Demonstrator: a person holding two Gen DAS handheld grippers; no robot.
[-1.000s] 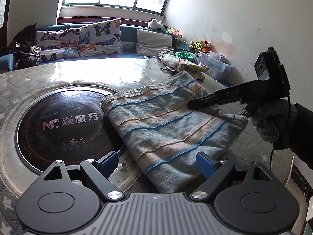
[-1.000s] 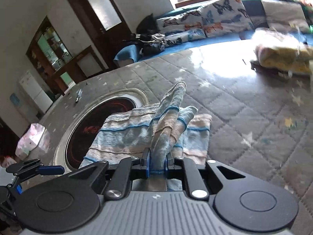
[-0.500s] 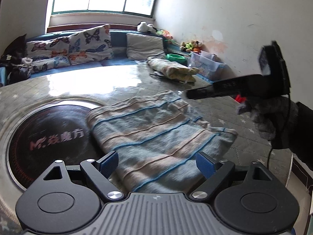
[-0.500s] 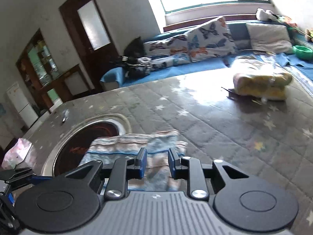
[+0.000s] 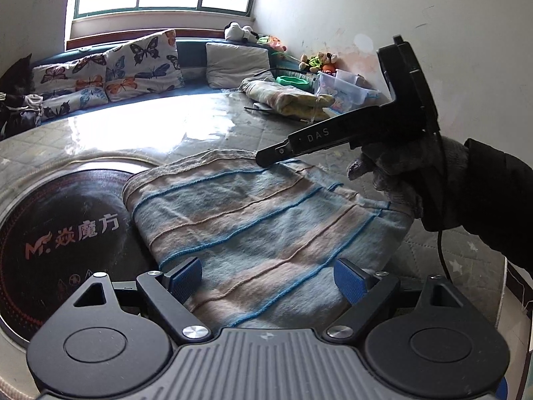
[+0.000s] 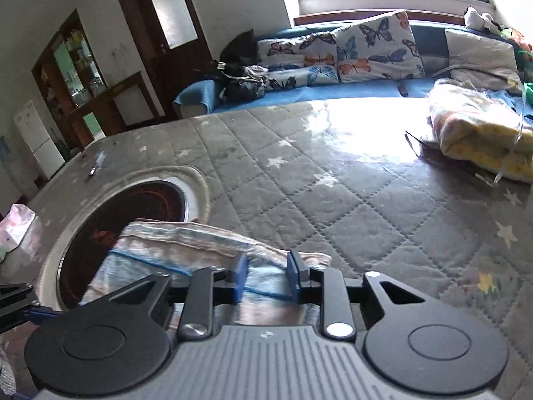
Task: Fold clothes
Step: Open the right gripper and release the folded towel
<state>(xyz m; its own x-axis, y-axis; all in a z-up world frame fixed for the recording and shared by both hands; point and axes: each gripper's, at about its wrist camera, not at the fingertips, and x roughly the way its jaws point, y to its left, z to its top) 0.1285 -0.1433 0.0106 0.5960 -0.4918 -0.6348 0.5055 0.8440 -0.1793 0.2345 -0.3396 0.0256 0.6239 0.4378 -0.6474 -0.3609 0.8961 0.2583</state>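
Left wrist: striped cloth (image 5: 266, 233) under open tool (image 5: 268, 278).

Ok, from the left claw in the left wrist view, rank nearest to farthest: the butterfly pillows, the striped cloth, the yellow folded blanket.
1. The striped cloth, lying flat right in front of the open left claw.
2. The yellow folded blanket, farther back on the table, to the right.
3. The butterfly pillows, farthest, on the sofa under the window, to the left.
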